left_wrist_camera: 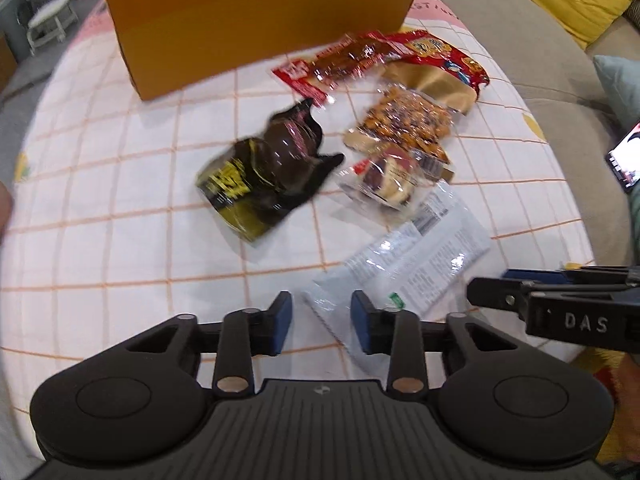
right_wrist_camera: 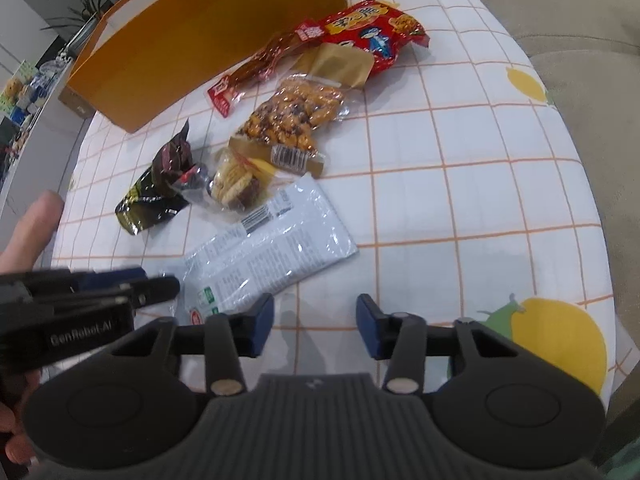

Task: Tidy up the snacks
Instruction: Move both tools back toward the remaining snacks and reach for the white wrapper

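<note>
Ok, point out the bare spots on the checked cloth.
Bare checked tablecloth lies right of the white printed packet, toward the yellow fruit print. More lies left of the black-and-yellow pouch, below the orange cardboard box. Crowded: the snack cluster between.

The right gripper (left_wrist_camera: 476,294), seen from the left wrist view, bears the raised letters "DAS" on its black side. The left gripper (right_wrist_camera: 172,286), seen from the right wrist view, bears "GenRobot.AI". At the far edge, the pink band of the tablecloth (right_wrist_camera: 440,184) shows "RESTAU", cut off. The print on the snack packets is too small or blurred to read.
</note>
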Motion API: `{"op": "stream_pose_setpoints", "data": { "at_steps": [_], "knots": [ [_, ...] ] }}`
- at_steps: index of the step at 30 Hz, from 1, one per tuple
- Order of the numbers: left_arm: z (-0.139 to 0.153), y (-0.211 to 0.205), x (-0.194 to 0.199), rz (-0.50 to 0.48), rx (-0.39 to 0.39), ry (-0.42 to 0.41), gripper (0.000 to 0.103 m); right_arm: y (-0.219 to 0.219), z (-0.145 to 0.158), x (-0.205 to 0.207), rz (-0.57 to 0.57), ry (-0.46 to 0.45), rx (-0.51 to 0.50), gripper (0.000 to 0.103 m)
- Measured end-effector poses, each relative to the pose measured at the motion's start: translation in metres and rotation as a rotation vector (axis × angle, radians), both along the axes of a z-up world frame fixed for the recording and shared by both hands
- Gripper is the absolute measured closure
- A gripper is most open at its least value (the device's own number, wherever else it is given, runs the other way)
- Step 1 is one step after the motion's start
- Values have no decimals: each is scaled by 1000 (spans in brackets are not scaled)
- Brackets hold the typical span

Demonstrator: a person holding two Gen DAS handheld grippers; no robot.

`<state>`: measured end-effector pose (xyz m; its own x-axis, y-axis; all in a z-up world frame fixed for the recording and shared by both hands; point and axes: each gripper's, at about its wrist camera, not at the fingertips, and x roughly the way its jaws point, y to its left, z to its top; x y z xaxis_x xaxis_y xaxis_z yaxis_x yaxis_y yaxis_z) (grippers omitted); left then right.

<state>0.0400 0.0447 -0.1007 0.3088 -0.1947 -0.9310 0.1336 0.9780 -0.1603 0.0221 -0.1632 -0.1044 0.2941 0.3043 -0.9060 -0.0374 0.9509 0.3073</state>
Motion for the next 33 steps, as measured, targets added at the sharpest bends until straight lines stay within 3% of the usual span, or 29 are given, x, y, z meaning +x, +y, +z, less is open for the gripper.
{"op": "stream_pose_setpoints", "data": {
  "at_steps": [2, 12, 18, 23, 33],
  "knots": [
    [-2, 0, 0, 0, -43, 11, 69, -1, 0, 2, -12, -1, 12, 69],
    [-8, -19, 1, -45, -221, 50, 70, -4, 6, 12, -51, -73, 11, 69],
    [-3, -20, 1, -53, -182, 16, 70, -9, 6, 8, -76, -52, 5, 59],
    [-1, -8, 9, -6, -176, -19, 70, -4, 3, 9, -71, -41, 4, 59],
    [-9, -43, 3, -170, -216, 10, 72, -15, 0, 16, -120, -34, 10, 59]
  ]
}}
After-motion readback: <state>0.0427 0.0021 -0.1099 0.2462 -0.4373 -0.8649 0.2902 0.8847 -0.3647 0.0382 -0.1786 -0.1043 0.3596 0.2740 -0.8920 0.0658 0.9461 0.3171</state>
